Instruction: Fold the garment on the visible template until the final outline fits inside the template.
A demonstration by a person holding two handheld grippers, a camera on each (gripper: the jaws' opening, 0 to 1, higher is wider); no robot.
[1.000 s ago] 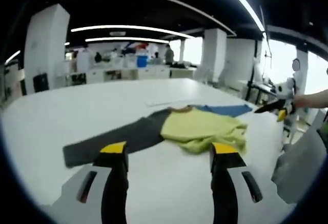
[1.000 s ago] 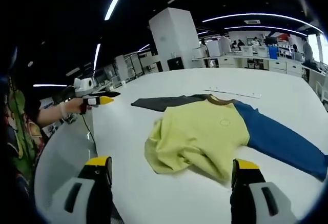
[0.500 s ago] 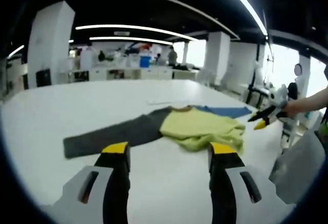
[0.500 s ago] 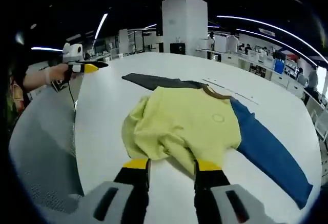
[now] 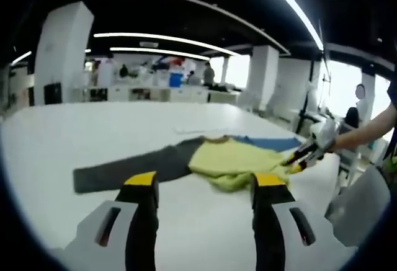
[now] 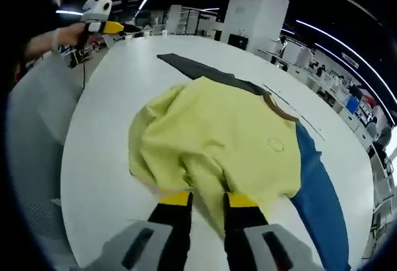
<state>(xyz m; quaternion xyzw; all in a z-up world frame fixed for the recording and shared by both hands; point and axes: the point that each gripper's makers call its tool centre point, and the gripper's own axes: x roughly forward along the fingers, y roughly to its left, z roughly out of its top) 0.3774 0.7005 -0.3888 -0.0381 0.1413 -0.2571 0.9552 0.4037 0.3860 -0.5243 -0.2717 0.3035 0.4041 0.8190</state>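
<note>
While the rumpled yellow long-sleeved garment (image 6: 217, 134) with one grey and one blue sleeve lies on the white table (image 6: 93, 159), its hem hides between the right gripper (image 6: 201, 199)'s narrowed jaws; whether they pinch it is unclear. The left gripper (image 5: 205, 181) hangs spread, empty.

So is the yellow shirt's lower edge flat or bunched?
Bunched: the shirt hem lies crumpled in folds by the right gripper; both sleeves are spread out.

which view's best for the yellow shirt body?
Right gripper view: the yellow shirt body lies close, seen from above, with collar and crumpled hem clear. In the left gripper view it is a low, distant shape beside the right hand-held gripper.
</note>
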